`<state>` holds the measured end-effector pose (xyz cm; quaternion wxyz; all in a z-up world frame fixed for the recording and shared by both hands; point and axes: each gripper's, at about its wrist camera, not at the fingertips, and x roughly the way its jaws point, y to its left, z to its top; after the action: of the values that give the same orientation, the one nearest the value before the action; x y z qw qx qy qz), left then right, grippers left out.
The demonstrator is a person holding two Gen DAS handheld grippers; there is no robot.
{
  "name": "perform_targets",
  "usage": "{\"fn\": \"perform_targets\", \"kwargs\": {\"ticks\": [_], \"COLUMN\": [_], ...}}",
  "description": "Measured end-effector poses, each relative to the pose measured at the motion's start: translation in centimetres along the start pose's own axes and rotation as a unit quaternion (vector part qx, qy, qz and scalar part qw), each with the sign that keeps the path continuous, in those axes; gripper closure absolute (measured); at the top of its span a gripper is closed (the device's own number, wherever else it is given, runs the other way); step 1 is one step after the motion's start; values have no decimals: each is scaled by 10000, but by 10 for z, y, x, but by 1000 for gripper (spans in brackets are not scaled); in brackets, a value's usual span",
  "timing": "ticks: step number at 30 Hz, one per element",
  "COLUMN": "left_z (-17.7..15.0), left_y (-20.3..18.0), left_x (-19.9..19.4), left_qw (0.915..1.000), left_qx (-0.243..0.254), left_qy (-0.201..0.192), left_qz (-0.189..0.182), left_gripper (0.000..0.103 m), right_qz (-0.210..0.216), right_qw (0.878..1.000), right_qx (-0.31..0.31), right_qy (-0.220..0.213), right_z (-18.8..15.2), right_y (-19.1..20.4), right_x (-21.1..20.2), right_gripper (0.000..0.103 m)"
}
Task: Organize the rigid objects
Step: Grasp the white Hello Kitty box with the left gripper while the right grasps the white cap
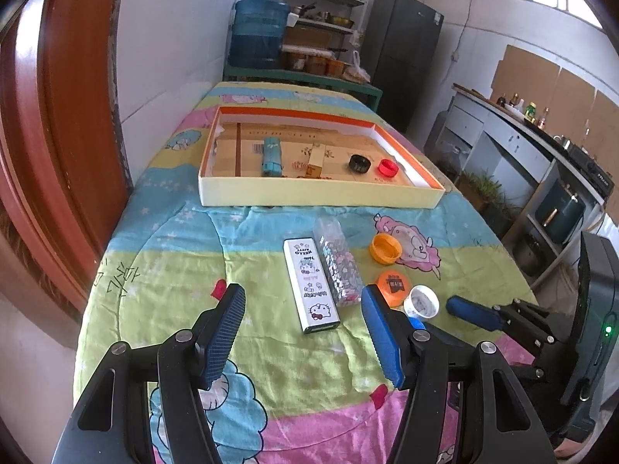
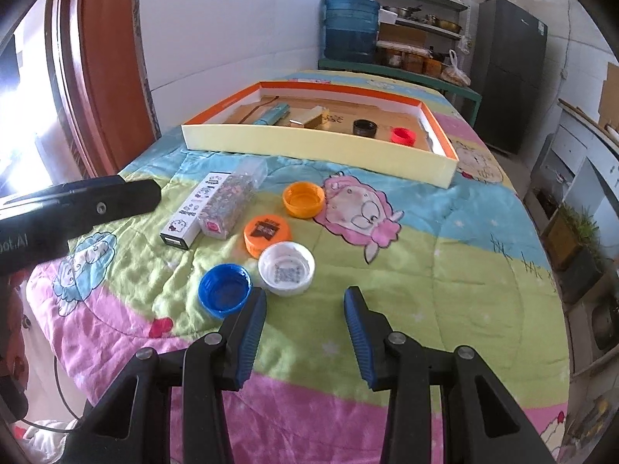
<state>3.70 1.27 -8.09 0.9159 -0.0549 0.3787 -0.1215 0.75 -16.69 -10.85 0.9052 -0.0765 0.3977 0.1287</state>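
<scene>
A shallow cream box with an orange rim (image 1: pixel 317 195) (image 2: pixel 317 143) lies on the table and holds a teal case (image 1: pixel 271 156), a tan block (image 1: pixel 315 162), a black cap (image 1: pixel 359 163) and a red cap (image 1: pixel 388 167). In front of it lie a white Hello Kitty box (image 1: pixel 311 290) (image 2: pixel 193 208), a clear patterned box (image 1: pixel 338 263) (image 2: pixel 232 201), two orange caps (image 1: pixel 385 248) (image 2: pixel 267 234), a white cap (image 2: pixel 286 268) (image 1: pixel 421 301) and a blue cap (image 2: pixel 224 290). My left gripper (image 1: pixel 303 332) is open just short of the Hello Kitty box. My right gripper (image 2: pixel 305 328) is open near the white cap.
The table has a cartoon-print quilt (image 2: pixel 425 255). A red-brown door frame (image 1: pixel 69 116) stands at the left. A blue water jug (image 1: pixel 257 33), shelves and a dark fridge (image 1: pixel 402 58) stand beyond the table. A counter (image 1: pixel 541 147) runs along the right.
</scene>
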Motion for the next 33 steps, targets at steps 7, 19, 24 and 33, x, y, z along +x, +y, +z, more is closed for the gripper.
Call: {"fn": "perform_targets", "kwargs": {"ticks": [7,19,24,33], "left_z": [-2,-3,-7,-5], "left_y": [2,-6,-12,0], "left_x": [8,38,47,46], "left_qw": [9999,9986,9970,9955], "left_qx": [3,73,227,188], "left_qy": [109,466,572,528], "left_qz": [18,217,475,758], "left_gripper": [39,39,39,39], "right_qz": [52,86,153,243], "right_qw": [9999,9999,9998,9993], "right_qx": [-133,-56,142,269], "right_qy": [-23,-48,-34,-60], "right_z": [10,11,9,7], "right_y": [5,1,-9,-16], "right_x": [10,9,6,6], "right_gripper": [61,73,73,73]}}
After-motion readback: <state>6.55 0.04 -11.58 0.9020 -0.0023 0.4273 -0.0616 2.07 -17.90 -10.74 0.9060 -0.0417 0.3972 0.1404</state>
